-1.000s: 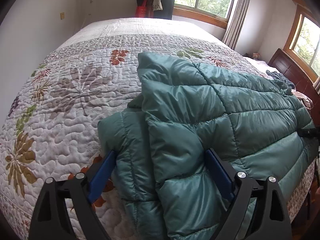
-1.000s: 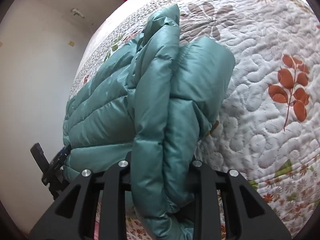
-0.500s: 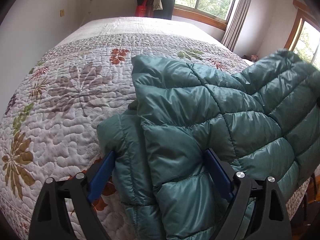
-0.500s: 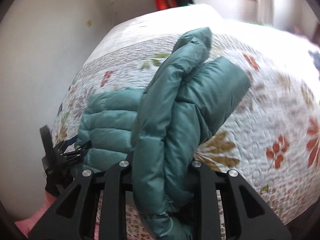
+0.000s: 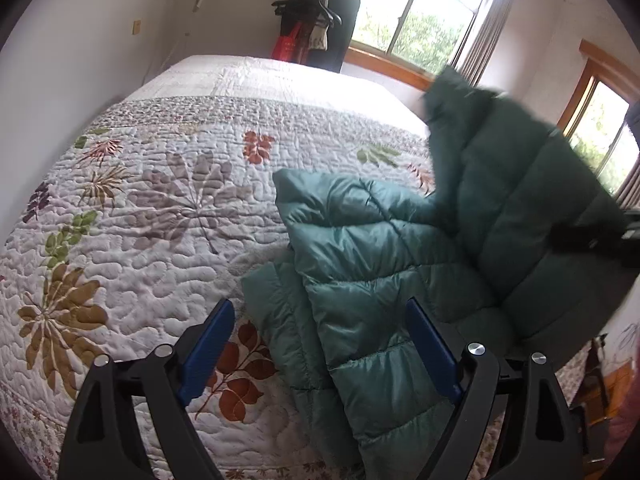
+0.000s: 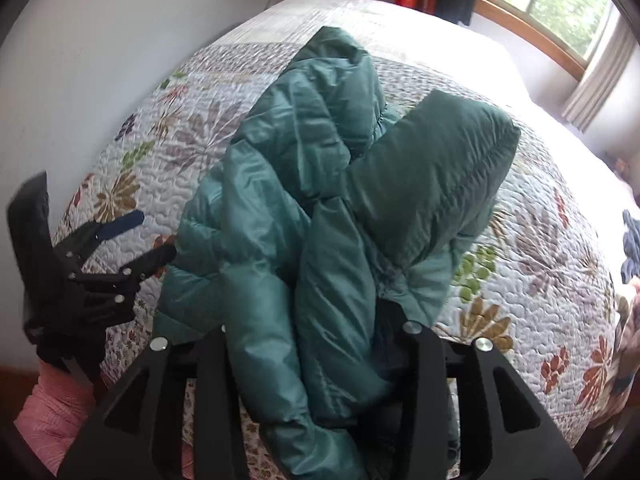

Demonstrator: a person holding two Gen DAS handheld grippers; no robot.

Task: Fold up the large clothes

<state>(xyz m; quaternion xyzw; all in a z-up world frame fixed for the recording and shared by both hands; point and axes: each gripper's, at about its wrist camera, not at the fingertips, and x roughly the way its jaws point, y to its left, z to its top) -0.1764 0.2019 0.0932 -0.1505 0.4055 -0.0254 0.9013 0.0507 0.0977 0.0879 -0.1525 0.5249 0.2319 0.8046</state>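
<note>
While puffy quilted jacket (image 6: 304, 200) bunches, right hand-held gripper (image 6: 316, 364) clamps it.

The puffer jacket (image 5: 384, 264) is teal green with a slight sheen, quilted in broad horizontal bands; its raised part at the right of the left wrist frame reads darker green. The bedspread (image 5: 168, 216) is white, stitched in a pebbly quilted pattern and printed with scattered leaves and flowers in rust red, olive green, ochre brown, grey-mauve and purple (a band of tiny florals crosses its upper part). The left gripper (image 5: 320, 348) is black with blue finger pads (image 5: 208, 344). The right gripper (image 6: 304, 364) is black. At the lower left of the right wrist frame a sleeve (image 6: 44, 412) is pink. The window frames (image 5: 384, 66) are orange-brown wood, the walls (image 5: 80, 40) white.
</note>
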